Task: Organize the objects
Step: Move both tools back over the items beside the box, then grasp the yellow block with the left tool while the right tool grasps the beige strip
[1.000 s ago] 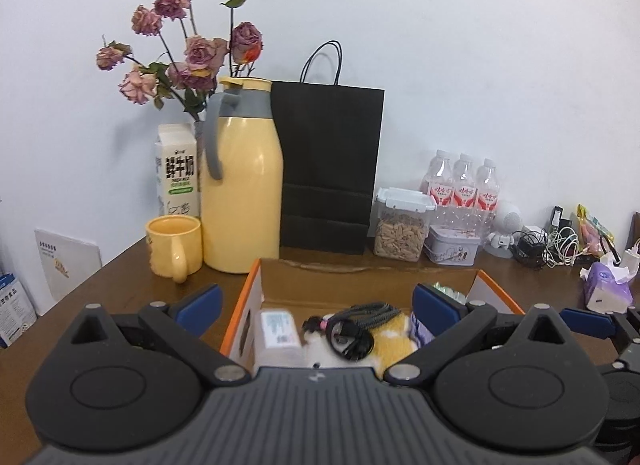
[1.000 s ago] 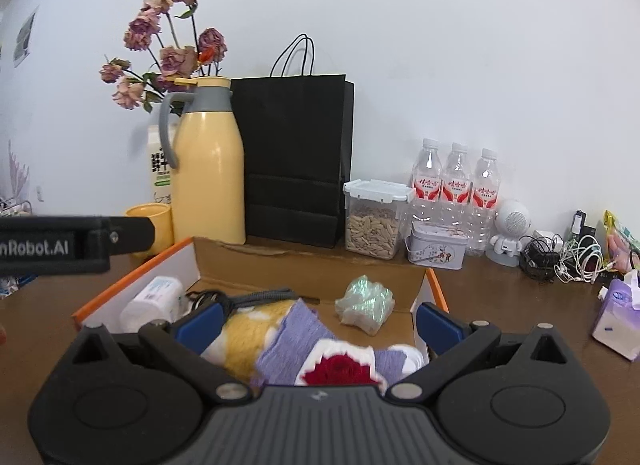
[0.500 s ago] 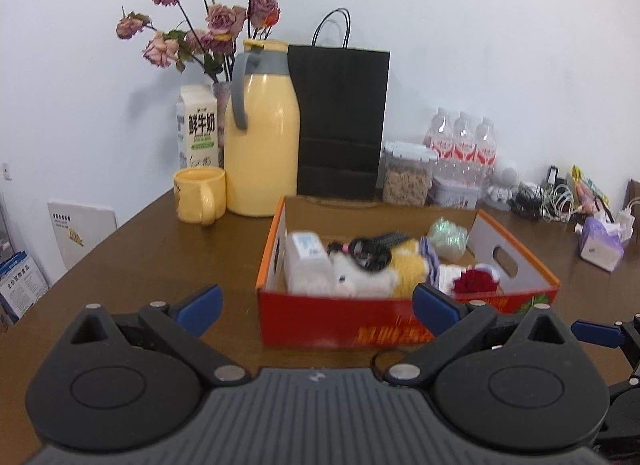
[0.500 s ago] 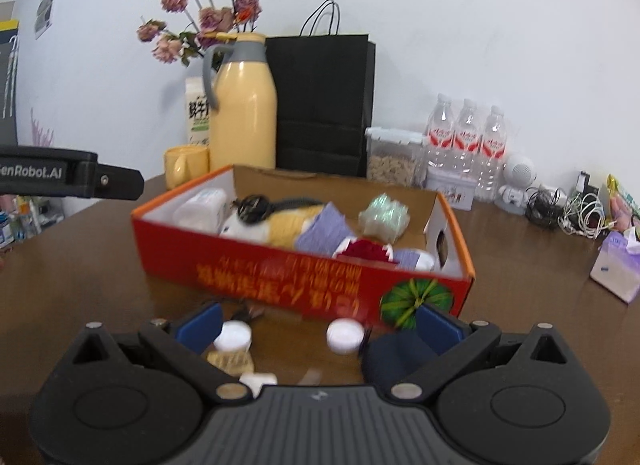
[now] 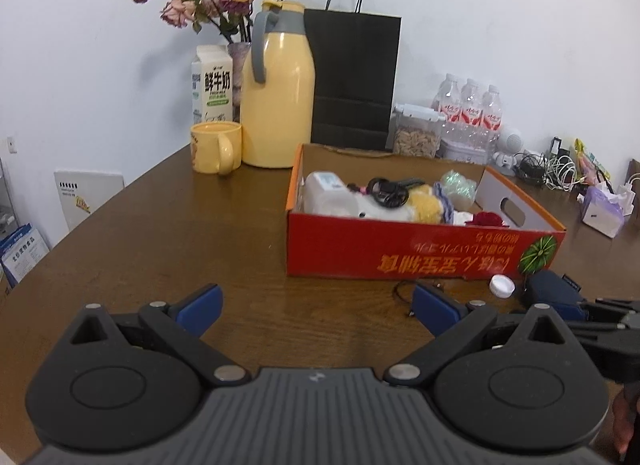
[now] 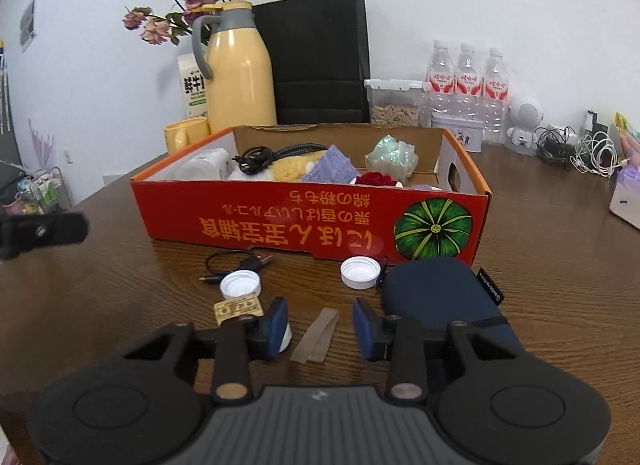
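Observation:
A red cardboard box (image 6: pixel 312 221) (image 5: pixel 400 261) holds a white bottle, a black cable, knitted cloths and a crumpled wrapper. On the brown table before it lie two white caps (image 6: pixel 240 283) (image 6: pixel 359 271), a thin black cable (image 6: pixel 236 261), a small yellow label (image 6: pixel 239 307), a brown paper strip (image 6: pixel 316 335) and a dark blue pouch (image 6: pixel 440 293). My right gripper (image 6: pixel 320 329) hangs low over the strip; its jaws are closing around it, pads clear of it. My left gripper (image 5: pixel 316 307) stands wide open over bare table, left of the box front, holding nothing.
Behind the box stand a yellow thermos jug (image 5: pixel 278 105), a yellow mug (image 5: pixel 216 147), a milk carton (image 5: pixel 212 89), a vase of dried roses, a black paper bag (image 5: pixel 354 81), a nut container and water bottles (image 6: pixel 466 77). Tangled chargers and a tissue pack (image 5: pixel 602 213) sit right.
Both grippers have drawn back and sunk from above the box to the table in front of it. The right jaws have narrowed from wide open around the paper strip.

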Motion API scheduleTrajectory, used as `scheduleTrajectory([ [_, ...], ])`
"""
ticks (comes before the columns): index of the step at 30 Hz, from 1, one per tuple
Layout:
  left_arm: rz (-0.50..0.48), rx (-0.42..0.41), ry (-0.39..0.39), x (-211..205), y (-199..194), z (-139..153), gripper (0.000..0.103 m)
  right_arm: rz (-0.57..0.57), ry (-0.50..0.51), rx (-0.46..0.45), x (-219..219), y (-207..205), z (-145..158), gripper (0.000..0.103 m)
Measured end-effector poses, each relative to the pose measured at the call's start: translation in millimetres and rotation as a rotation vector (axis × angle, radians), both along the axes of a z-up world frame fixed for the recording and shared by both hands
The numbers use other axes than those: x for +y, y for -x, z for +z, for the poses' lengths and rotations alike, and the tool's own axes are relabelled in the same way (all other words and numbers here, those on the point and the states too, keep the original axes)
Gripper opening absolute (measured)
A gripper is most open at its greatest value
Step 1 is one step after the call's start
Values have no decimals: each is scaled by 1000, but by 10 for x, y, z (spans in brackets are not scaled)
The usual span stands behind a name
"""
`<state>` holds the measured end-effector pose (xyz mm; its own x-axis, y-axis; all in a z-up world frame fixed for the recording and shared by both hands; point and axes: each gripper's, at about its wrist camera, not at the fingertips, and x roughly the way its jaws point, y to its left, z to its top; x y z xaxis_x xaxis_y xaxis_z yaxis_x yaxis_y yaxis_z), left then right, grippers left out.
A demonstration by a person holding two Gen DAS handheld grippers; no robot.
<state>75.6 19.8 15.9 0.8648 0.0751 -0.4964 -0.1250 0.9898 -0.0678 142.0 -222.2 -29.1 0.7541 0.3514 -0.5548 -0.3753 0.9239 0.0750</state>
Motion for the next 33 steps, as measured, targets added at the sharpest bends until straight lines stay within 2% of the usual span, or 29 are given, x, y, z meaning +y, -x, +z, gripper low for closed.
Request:
scheduleTrajectory([
  [2, 3, 5, 8, 32, 13, -21, 103, -7, 7, 11, 19, -46, -17, 23],
  [16, -35, 33, 9, -68, -25, -95, 103, -13, 42, 36, 91, -137, -122, 7],
  [26, -120, 75, -11, -345, -129, -219, 103, -3, -16, -33, -14, -6, 25, 5],
  [33, -179, 108, -45, -627, -372, -348, 103, -4, -33, -84, -169, 157, 142, 5],
])
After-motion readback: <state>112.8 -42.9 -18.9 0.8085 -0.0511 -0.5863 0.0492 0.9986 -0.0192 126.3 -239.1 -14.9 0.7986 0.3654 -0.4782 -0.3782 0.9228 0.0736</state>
